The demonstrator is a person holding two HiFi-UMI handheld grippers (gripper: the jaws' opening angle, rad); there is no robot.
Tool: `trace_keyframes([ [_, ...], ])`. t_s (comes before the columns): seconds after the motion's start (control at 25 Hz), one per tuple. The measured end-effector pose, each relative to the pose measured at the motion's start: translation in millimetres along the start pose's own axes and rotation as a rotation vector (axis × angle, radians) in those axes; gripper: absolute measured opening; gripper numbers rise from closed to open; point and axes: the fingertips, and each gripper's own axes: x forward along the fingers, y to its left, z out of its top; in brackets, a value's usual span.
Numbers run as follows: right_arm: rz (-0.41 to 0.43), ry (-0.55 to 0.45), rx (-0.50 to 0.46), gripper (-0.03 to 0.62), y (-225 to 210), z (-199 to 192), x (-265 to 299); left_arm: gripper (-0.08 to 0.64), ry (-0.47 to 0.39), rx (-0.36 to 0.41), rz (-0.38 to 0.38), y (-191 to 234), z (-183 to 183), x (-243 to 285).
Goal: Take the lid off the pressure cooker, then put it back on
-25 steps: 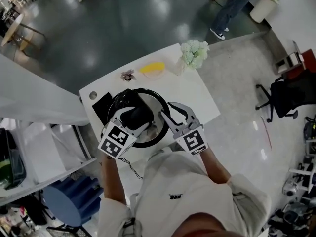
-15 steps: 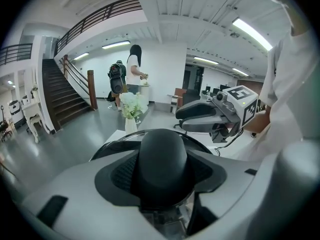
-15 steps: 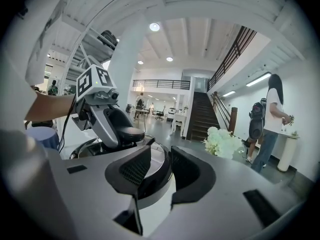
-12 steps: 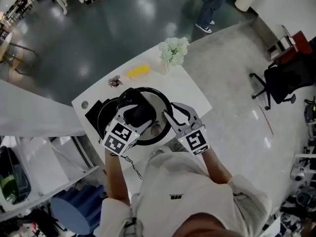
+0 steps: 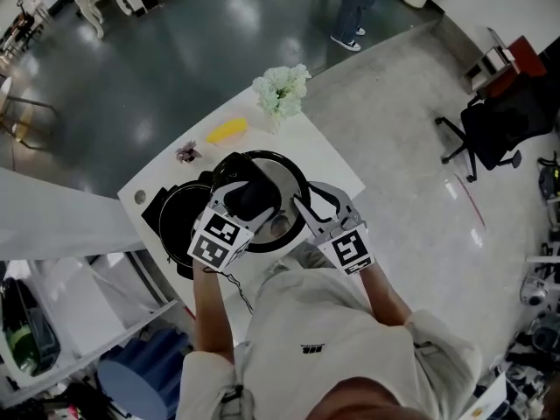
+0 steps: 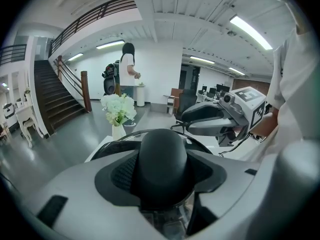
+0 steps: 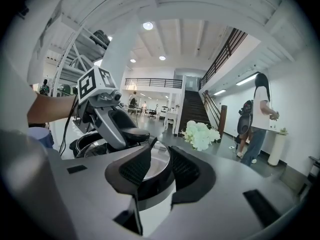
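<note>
Left gripper (image 6: 162, 176): my pads clamp the lid (image 5: 284, 182) by its black knob (image 6: 162, 146).
Right gripper (image 7: 159, 171): pinches the lid's rim.
Pot (image 5: 179, 226): uncovered, left of my left gripper.
Ahead: white flowers (image 5: 280, 87) and a yellow object (image 5: 227, 130) on the table (image 5: 328, 160).
Writing: square markers (image 5: 217, 239); shirt print unreadable.

White bench (image 5: 331, 163) in front of me, standing on floor (image 5: 411, 147). Far corner: white flowers in vase (image 5: 280, 90). Left of them along far edge: yellow thing (image 5: 227, 130), then small dark scrap (image 5: 186, 153). My left end: black cooker pot (image 5: 173, 226), open-topped. Small round grey spot (image 5: 140, 197) near that edge.
</note>
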Motion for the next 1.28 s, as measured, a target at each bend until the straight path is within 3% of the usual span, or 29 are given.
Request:
trace_keyframes([
  [0.72,-0.073,0.058,0.035,0.127,-72,-49,-21,0.287,0.024,-0.011,-0.002,-19,27,99],
  [1.28,-0.048,0.153,0.071,0.127,-89,-125,-10,0.287,0.05,-0.132,0.099,-14,-24,168],
])
